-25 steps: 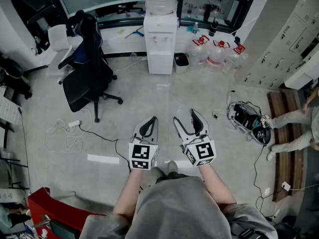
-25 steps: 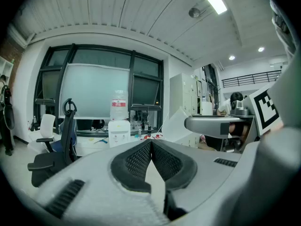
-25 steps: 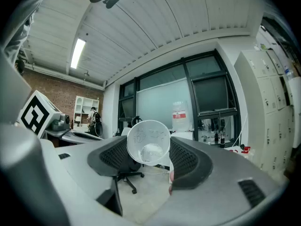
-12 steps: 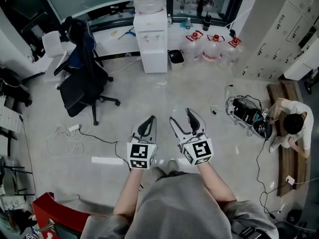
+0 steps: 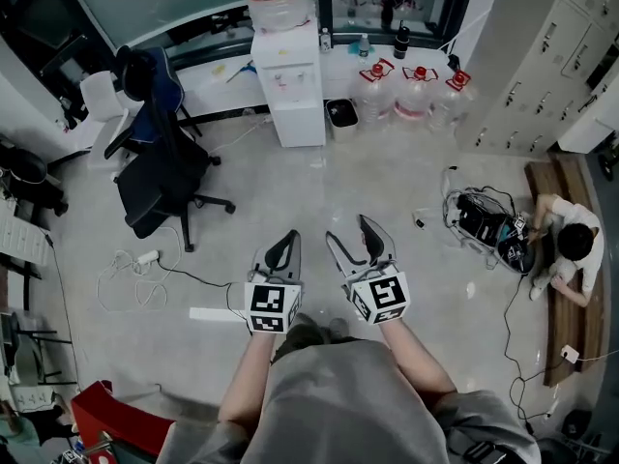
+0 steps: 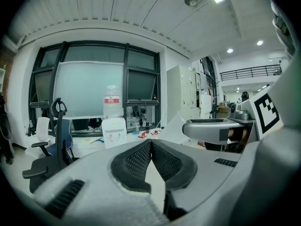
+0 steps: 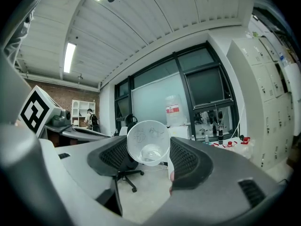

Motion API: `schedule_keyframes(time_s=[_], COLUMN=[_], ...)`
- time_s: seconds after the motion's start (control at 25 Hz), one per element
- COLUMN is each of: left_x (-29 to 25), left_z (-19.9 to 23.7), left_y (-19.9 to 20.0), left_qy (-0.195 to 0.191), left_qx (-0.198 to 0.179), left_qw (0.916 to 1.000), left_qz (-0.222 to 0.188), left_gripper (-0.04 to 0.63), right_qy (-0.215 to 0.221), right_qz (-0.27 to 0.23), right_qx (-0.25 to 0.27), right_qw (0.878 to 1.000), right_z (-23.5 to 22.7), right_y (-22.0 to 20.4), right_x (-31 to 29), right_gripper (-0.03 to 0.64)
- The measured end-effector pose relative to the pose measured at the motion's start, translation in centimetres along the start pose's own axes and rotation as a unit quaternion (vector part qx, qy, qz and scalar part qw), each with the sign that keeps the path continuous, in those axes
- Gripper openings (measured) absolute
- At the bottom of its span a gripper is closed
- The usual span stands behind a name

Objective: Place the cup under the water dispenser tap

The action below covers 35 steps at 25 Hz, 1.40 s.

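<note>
My right gripper (image 5: 350,234) clamps a clear plastic cup (image 7: 148,142) between its pads at frame centre, the cup's mouth facing the camera. My left gripper (image 6: 151,144) is closed and empty, its pads meeting at the tips. The water dispenser (image 5: 290,75) stands at upper centre of the head view, well apart from both grippers, near a black office chair (image 5: 160,167).

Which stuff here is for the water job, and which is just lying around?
For the job:
- cup, held in the right hand-held gripper
- water dispenser

Just lying about:
- office chair
- spare water jugs
- power strip
- small bin
</note>
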<state>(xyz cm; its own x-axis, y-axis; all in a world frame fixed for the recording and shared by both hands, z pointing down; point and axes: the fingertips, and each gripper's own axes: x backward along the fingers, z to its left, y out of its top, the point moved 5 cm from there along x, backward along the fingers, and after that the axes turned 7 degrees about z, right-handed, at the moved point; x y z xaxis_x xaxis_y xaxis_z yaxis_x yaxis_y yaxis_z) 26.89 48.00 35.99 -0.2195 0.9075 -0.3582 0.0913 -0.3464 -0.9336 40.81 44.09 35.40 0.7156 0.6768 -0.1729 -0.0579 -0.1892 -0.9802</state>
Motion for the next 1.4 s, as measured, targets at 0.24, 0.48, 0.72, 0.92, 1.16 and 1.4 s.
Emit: schedule_keyframes(time_s=[0.24, 0.48, 0.72, 0.92, 1.16, 1.4], left_x=[-3.3, -7.7, -11.2, -13.1, -15.0, -16.3], left_z=[3.6, 8.7, 14.3, 18.5, 21.9, 25.9], left_y=[0.4, 1.6, 3.4, 3.8, 3.6, 3.2], left_qy=[0.0, -0.025, -0.044, -0.051, -0.068, -0.076], left_qx=[-0.003, -0.007, -0.007, -0.001, 0.003, 0.007], left_qw=[1.0, 0.9997, 0.999, 0.9986, 0.9975, 0.9969], left_qz=[0.002, 0.002, 0.007, 0.01, 0.015, 0.019], left_gripper=[0.01, 0.009, 0.009, 0.011, 0.01, 0.01], right_qy=[-0.007, -0.031, -0.051, -0.06, -0.072, -0.089], right_qz=[0.001, 0.003, 0.013, 0.018, 0.025, 0.035], right_qx=[-0.006, -0.014, -0.017, -0.02, -0.02, -0.026], right_qw=[1.0, 0.999, 0.998, 0.998, 0.997, 0.995], right_z=[-1.1, -2.0, -2.0, -1.5, -1.1, -0.7], right_y=[-0.2, 0.6, 2.0, 2.5, 3.0, 2.6], right_x=[-4.3, -10.3, -15.9, -20.1, -23.9, -27.8], right_gripper=[0.284, 0.284, 0.284, 0.284, 0.285, 0.284])
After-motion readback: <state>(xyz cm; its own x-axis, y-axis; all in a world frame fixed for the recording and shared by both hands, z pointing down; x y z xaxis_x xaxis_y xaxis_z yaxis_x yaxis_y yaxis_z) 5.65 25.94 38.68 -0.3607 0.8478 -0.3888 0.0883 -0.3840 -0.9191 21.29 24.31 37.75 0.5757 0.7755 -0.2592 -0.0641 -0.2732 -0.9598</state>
